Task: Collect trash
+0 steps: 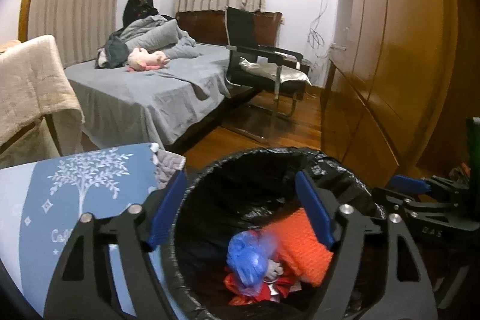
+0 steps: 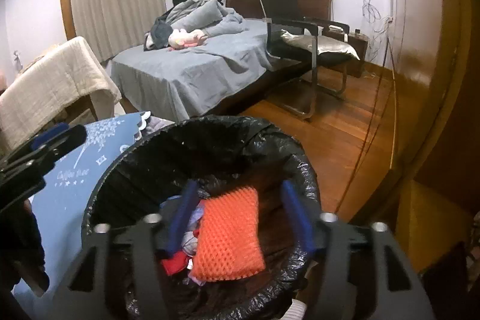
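Observation:
A round bin lined with a black bag (image 1: 270, 153) (image 2: 210, 122) stands right below both grippers. My left gripper (image 1: 240, 179) is open over its mouth, with nothing pressed between its blue pads. Beneath it a crumpled blue plastic bag (image 1: 247, 260), blurred, lies on red trash (image 1: 255, 290) inside the bin. My right gripper (image 2: 239, 185) is open too. An orange foam net (image 2: 229, 239) (image 1: 303, 248) shows loose between its fingers, down in the bin. Each gripper appears at the edge of the other's view: the right gripper (image 1: 414, 185) and the left gripper (image 2: 57, 137).
A blue cloth with a white tree print (image 1: 75, 200) lies left of the bin. Beyond it are a bed with grey sheets (image 1: 144, 89), a beige-covered piece of furniture (image 1: 33, 86), a black chair (image 1: 264, 62) and a wooden wardrobe (image 1: 390, 50) on the right. The floor is wood (image 2: 330, 134).

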A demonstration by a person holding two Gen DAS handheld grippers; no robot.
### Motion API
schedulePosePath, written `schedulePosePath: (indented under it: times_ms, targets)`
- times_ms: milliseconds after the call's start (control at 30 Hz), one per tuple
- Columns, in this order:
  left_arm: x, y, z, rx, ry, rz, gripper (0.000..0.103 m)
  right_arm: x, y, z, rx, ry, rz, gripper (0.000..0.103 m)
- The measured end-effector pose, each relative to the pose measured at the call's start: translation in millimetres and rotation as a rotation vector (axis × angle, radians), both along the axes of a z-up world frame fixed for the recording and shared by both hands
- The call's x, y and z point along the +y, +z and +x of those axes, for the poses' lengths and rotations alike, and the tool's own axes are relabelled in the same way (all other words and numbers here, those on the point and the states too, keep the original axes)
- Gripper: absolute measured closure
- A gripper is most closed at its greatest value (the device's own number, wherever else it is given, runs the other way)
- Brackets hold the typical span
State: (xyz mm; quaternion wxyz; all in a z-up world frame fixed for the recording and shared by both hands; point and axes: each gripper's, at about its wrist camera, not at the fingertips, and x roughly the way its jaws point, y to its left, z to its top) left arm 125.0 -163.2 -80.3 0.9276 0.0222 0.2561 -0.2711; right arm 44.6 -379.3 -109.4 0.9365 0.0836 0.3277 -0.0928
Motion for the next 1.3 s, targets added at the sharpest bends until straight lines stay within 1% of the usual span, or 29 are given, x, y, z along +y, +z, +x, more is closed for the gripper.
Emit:
schedulePosePath:
  times_ms: [33, 67, 100, 167, 200, 267, 500, 767, 1100, 1300]
  targets:
    - [4, 2, -1, -0.003, 0.011, 0.001, 0.021, 0, 2, -1, -0.004, -0.003, 0.0, 0.034]
    - [7, 3, -1, -0.005, 0.017, 0.001, 0.018, 1, 3, -1, -0.008, -0.003, 0.002, 0.03]
    - [12, 5, -2, -0.007, 0.023, 0.002, 0.017, 2, 6, -2, -0.013, -0.003, 0.008, 0.024]
    - [21, 8, -5, -0.008, 0.039, 0.011, 0.015, 4, 11, -4, -0.024, -0.006, 0.016, 0.015]
    - [24, 9, -7, -0.008, 0.047, 0.014, 0.013, 6, 14, -6, -0.035, -0.003, 0.019, 0.011]
    - [33, 13, -10, -0.008, 0.07, 0.018, 0.012, 11, 21, -8, -0.051, 0.01, 0.02, 0.006]
    - [63, 29, -23, -0.018, 0.13, 0.014, 0.007, 34, 40, -15, -0.081, 0.067, 0.027, 0.006]
    - [88, 44, -43, -0.024, 0.183, 0.017, 0.006, 60, 60, -24, -0.112, 0.12, 0.023, 0.006]
    - [108, 62, -65, -0.044, 0.237, 0.026, 0.005, 89, 85, -38, -0.144, 0.168, 0.007, 0.006]
    - [115, 74, -80, -0.073, 0.259, 0.031, 0.005, 103, 98, -47, -0.164, 0.196, -0.006, 0.006]
